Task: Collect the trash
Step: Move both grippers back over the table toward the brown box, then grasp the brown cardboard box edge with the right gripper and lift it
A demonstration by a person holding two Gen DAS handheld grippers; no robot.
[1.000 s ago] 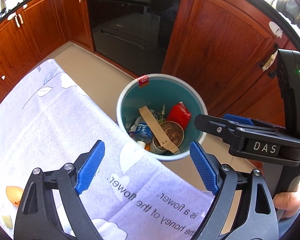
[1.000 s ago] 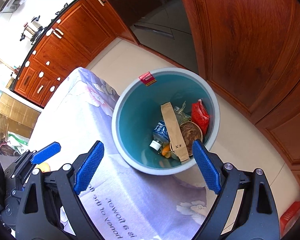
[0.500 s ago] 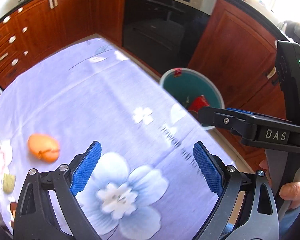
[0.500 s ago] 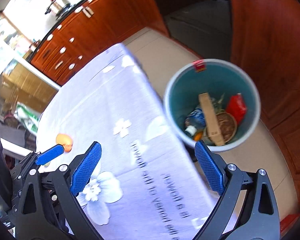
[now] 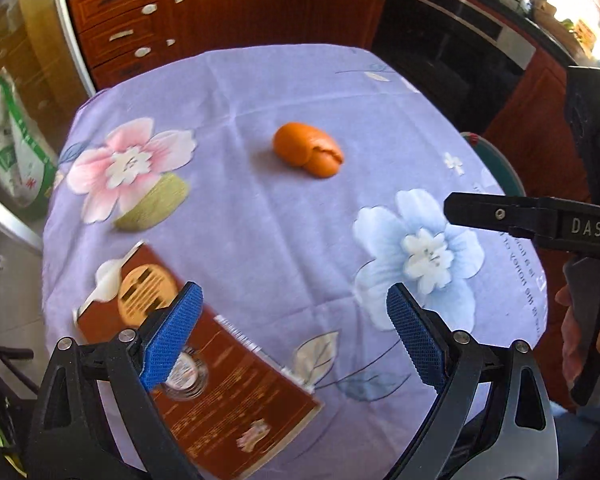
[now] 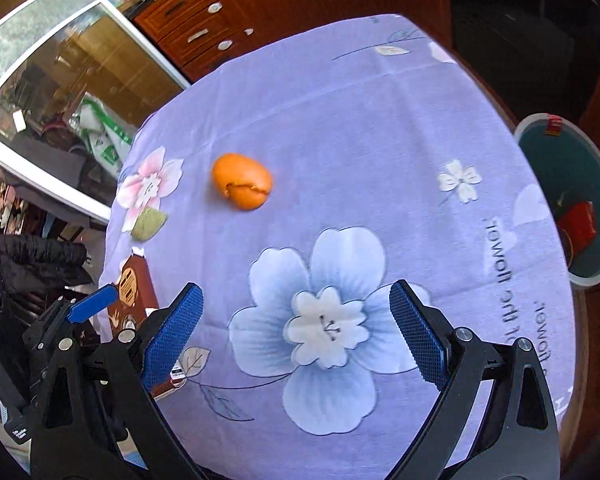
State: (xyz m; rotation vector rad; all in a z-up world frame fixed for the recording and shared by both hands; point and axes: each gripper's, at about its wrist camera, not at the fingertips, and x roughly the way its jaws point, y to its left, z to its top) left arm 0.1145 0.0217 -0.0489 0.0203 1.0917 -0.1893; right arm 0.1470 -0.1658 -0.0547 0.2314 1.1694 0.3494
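Peel [image 5: 308, 154] lies on the tablecloth [image 5: 260, 220], well beyond both grippers' spread, empty fingers [image 5: 172, 336].

White letters "DAS" on the black body of the right gripper [image 5: 586, 227] at right, upside-down dark print along the right edge of the purple tablecloth [image 6: 340, 120] reading "flower", print on the near-left brown packet [image 5: 204, 384] too blurred to read
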